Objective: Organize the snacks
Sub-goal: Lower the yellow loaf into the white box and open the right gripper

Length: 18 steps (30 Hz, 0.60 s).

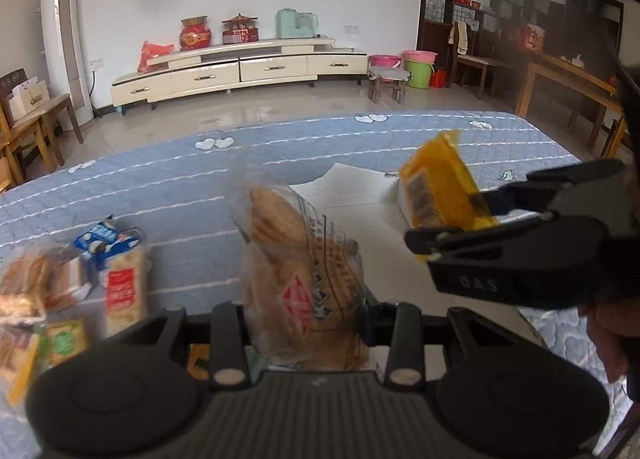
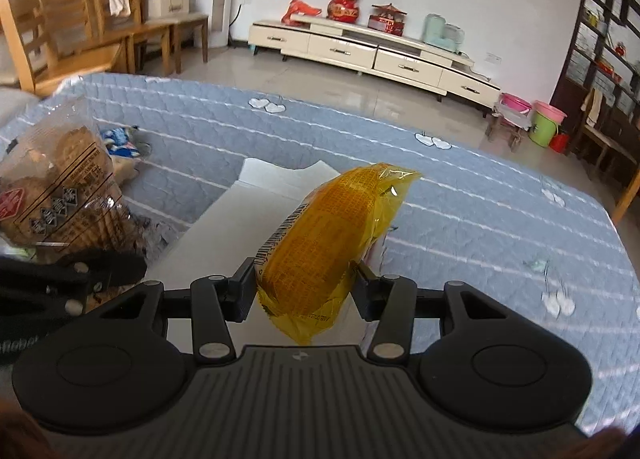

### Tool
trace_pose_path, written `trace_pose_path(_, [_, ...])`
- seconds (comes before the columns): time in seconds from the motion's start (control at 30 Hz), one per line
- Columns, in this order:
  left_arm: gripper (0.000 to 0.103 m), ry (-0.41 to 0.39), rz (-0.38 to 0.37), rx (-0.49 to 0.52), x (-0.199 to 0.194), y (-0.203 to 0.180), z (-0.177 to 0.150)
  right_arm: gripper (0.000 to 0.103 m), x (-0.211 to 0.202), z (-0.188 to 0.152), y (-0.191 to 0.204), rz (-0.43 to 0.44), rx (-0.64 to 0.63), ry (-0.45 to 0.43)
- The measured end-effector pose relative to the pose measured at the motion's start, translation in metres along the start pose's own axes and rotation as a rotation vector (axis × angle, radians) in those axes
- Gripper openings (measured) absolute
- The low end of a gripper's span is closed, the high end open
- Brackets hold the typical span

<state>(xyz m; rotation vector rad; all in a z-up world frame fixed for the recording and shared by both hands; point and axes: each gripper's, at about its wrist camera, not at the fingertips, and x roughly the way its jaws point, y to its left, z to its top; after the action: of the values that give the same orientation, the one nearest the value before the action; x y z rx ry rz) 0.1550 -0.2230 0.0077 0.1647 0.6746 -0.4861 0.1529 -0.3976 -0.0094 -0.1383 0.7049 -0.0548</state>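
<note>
Several snack packets (image 1: 120, 291) beside white box (image 2: 256, 227)

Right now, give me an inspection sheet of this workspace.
Surface: blue quilted cover, with heart motifs.
Job's things: clear biscuit bag and yellow snack pack, both lifted; white box lies open below.
Clutter: loose snack packs piled at the left edge of the left wrist view.
Grippers: left gripper shut on the biscuit bag; right gripper shut on the yellow pack.
Cables: nothing seen on the cover.
Surroundings: cream TV cabinet, wooden chairs, buckets.
</note>
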Motion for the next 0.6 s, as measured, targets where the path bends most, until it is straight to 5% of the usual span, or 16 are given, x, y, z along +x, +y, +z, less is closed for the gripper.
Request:
trace_pose_path(0.17, [0.038,0.015,-0.016,-0.009,0.017,-0.007,0.008,0.058,0.017,0.014,-0.002,-0.018,-0.031,0.016])
trace_pose_path(0.23, [0.039,0.023,-0.032,-0.012,0.021,-0.011,0.010,0.071,0.018,0.017,-0.001,-0.041,-0.051,0.009])
trace_pose_path(0.27, [0.040,0.029,-0.040,-0.014,0.024,-0.013,0.012,0.093,0.016,0.017,-0.002,-0.063,-0.057,-0.005])
trace_pose_path(0.3, [0.043,0.035,-0.051,-0.018,0.025,-0.015,0.012,0.095,0.013,0.017,-0.002,-0.078,-0.058,-0.028])
trace_pose_path(0.37, [0.074,0.039,-0.067,-0.021,0.025,-0.019,0.011,0.097,0.004,0.011,-0.005,-0.093,-0.032,-0.042])
trace_pose_path(0.43, [0.093,0.028,-0.061,-0.017,0.021,-0.022,0.009,0.098,-0.007,0.007,-0.006,-0.111,-0.001,-0.057])
trace_pose_path(0.6, [0.099,0.047,-0.046,-0.035,0.009,-0.021,0.007,0.103,-0.043,-0.008,-0.004,-0.138,0.055,-0.104])
